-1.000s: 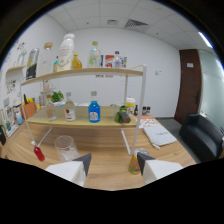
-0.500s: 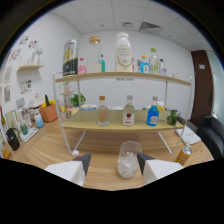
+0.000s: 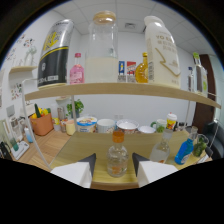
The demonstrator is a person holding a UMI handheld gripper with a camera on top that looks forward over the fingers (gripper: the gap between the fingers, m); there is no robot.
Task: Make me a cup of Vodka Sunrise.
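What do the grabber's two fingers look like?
The gripper has two chunky, pale white fingers with flat tops and darker grey inner edges that slope towards each other. Below them everything is black. No cables, markings, hand or sleeve show in this view.

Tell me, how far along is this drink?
Barely begun. Nothing looks poured or mixed yet. The open gripper has a small clear bottle with an orange cap standing between its fingers on the lower shelf, not squeezed. Gripping it, pouring and the rest remain.
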